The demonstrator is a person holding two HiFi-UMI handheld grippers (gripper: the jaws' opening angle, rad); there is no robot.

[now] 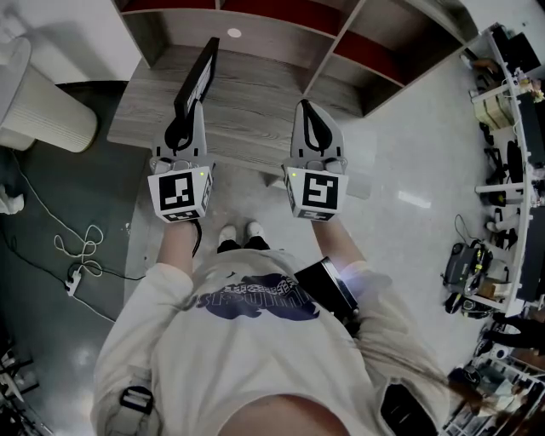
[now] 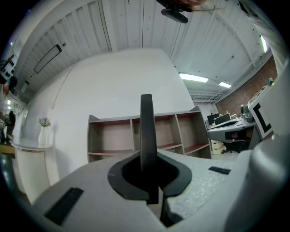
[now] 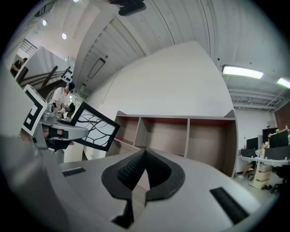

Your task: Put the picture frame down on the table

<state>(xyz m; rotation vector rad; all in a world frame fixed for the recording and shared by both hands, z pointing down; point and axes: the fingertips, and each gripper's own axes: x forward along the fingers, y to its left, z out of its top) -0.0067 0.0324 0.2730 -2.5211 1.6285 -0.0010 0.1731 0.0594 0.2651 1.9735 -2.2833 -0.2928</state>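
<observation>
My left gripper (image 1: 189,106) is shut on a black picture frame (image 1: 195,82), held edge-up above the grey wood table (image 1: 255,102). In the left gripper view the picture frame (image 2: 147,131) shows edge-on as a dark upright strip clamped between the jaws. From the right gripper view the picture frame (image 3: 94,126) shows its face, a white panel with black branch lines, held by the left gripper (image 3: 68,132). My right gripper (image 1: 311,117) hovers over the table to the right, shut with nothing in it; its jaws (image 3: 141,172) meet at the tips.
A shelf unit with red-backed compartments (image 1: 281,21) stands behind the table. A white ribbed cylinder (image 1: 38,102) stands at the left. Cables and a power strip (image 1: 81,255) lie on the dark floor. Cluttered benches (image 1: 502,170) line the right side.
</observation>
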